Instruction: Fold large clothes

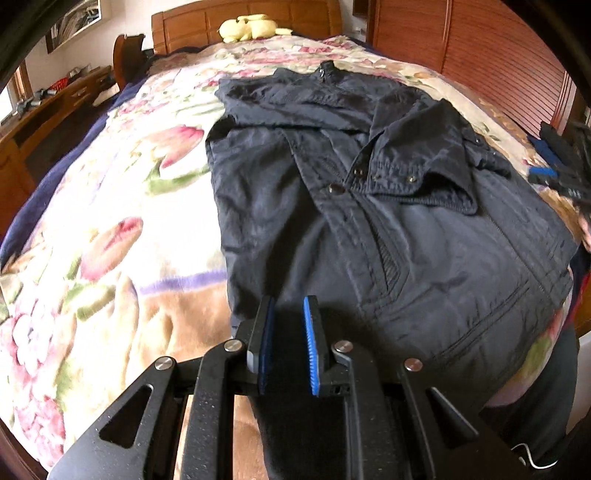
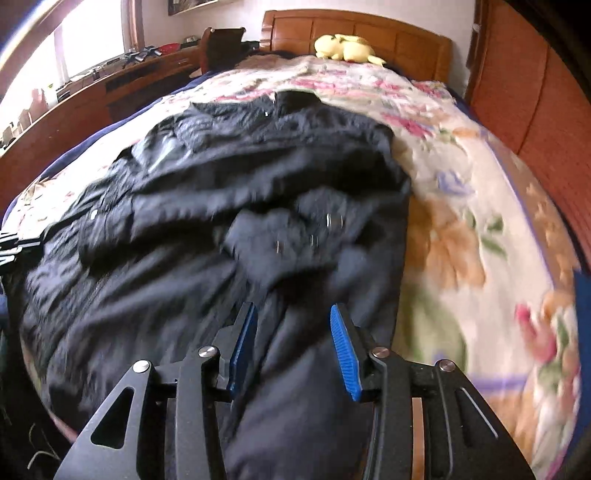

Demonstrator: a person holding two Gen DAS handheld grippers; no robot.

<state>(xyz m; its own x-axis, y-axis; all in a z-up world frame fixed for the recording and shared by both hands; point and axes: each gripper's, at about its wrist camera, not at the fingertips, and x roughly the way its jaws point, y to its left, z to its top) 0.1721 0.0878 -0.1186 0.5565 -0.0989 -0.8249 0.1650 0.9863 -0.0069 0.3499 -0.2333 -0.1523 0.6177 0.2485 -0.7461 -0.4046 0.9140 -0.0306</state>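
We tilt both tools steeply down over the dark jacket (image 1: 369, 206), which lies mid-bed on the floral blanket (image 1: 110, 236). Our left gripper (image 1: 289, 332) hangs above the jacket's near hem at 6 o'clock, jaws narrowly parted, nothing pinched. Our right gripper (image 2: 293, 347) has wider jaws, empty, with fabric below. Bare blanket spreads toward 9 o'clock in the left view, toward 3 o'clock in the right. The jacket is crinkled and snap-buttoned, with a ribbed cuff.

Black jacket (image 1: 388, 206) with dull metal snaps, lying on a cream blanket (image 1: 122, 206) printed with pink tulips, green leaves and tan patches. Yellow plush toy (image 1: 246, 27) against the orange-brown wooden headboard (image 1: 207, 22). Both tools have blue pads (image 2: 345, 350).
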